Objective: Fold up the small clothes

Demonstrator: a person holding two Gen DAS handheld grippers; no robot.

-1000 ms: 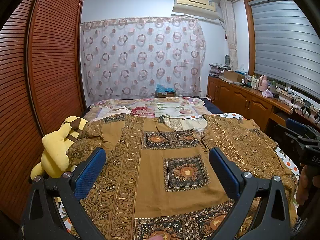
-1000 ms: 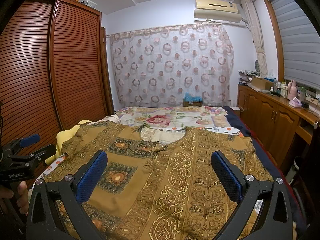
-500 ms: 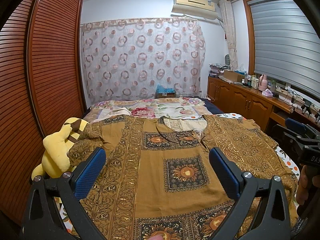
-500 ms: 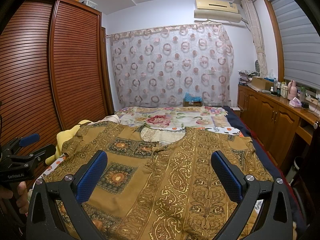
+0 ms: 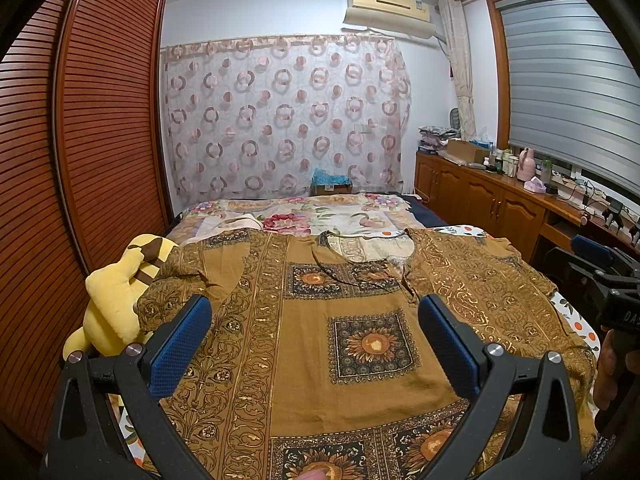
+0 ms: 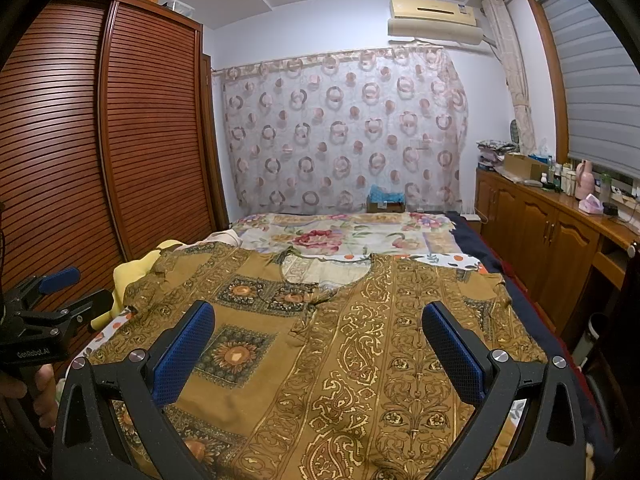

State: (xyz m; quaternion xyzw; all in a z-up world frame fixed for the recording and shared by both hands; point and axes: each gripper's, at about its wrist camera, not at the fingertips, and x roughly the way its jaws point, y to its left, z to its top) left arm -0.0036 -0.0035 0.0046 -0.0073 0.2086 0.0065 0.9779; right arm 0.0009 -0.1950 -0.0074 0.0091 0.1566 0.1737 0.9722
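I am holding my left tool [image 5: 314, 338] and right tool [image 6: 318, 344] with fingers spread apart, gripping nothing, above the brown patterned shirt [image 5: 352, 344] lying flat on the bed [image 6: 360, 232]. Only my left view is showing the whole yellow plush toy [image 5: 114, 300]; my right view is catching just a bit of it.

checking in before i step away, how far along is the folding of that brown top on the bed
Done: the brown patterned top lies spread flat on the bed, neckline away from the cameras. In hand: nothing; the left gripper and right gripper are above it, jaws open and empty. Left: every fold, as both sleeves lie out to the sides, unfolded.
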